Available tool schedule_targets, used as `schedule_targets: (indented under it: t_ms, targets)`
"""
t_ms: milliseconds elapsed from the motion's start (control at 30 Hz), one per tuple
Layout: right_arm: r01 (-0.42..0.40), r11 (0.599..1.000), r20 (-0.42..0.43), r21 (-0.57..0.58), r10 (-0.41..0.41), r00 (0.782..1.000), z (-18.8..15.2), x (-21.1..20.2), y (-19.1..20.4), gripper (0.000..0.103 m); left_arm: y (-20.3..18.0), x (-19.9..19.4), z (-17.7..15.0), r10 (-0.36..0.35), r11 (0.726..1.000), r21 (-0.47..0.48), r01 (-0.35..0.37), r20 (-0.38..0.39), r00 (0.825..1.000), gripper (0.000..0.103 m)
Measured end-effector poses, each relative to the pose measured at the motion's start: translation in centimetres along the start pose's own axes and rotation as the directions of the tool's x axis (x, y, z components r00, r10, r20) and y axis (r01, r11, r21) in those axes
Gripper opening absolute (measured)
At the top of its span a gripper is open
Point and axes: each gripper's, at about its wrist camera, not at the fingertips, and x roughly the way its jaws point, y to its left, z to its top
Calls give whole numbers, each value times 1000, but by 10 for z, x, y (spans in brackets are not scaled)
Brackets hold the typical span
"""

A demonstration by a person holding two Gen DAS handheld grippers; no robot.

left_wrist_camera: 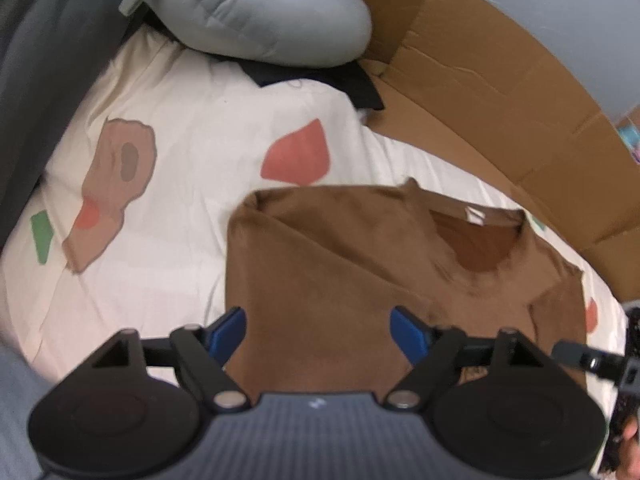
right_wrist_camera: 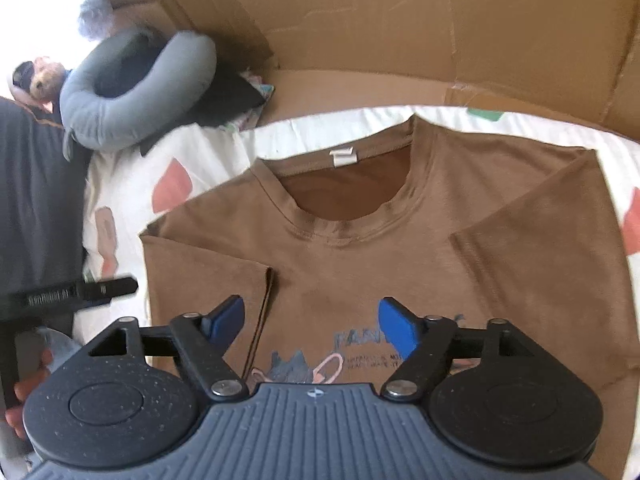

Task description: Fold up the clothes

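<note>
Brown t-shirt (right_wrist_camera: 420,248) flat on bed sheet (left_wrist_camera: 192,128), sleeves folded in; white neck tag (right_wrist_camera: 343,157) blank; chest print unreadable. Left gripper (left_wrist_camera: 318,334), right gripper (right_wrist_camera: 310,324): jaws apart, empty.

Brown T-shirt (right_wrist_camera: 400,248) print starts "FAN", the rest unreadable

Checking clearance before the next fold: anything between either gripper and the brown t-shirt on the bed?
Nothing visible. Both the left gripper and the right gripper hang open directly above the brown cotton t-shirt, with only air between. The grey curved pillow and the brown cardboard box lie off beyond the shirt's collar.
</note>
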Motion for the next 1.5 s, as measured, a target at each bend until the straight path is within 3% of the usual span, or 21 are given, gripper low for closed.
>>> schedule_targets:
  t_ms: [300, 500, 767, 900, 1500]
  targets:
    - [-38, 999, 13, 1, 38, 999, -4, -82, 5, 82, -13, -72, -27, -1, 999, -33, 1, -1, 1000, 83]
    - [-44, 996, 13, -79, 45, 999, -7, -147, 20, 82, -21, -130, -36, -3, 998, -67, 5, 21, 1000, 85]
    - [-41, 998, 64, -47, 44, 997, 0, -234, 14, 82, -46, -202, -51, 9, 999, -45, -6, 69, 998, 87]
    - [-86, 995, 67, -44, 88, 994, 2, -273, 15, 82, -58, -230, -62, -3, 999, -48, 7, 74, 997, 87]
    - [-20, 985, 129, -174, 43, 991, 16, -445, 5, 82, -79, -347, -106, -14, 1000, -22, 17, 123, 992, 88]
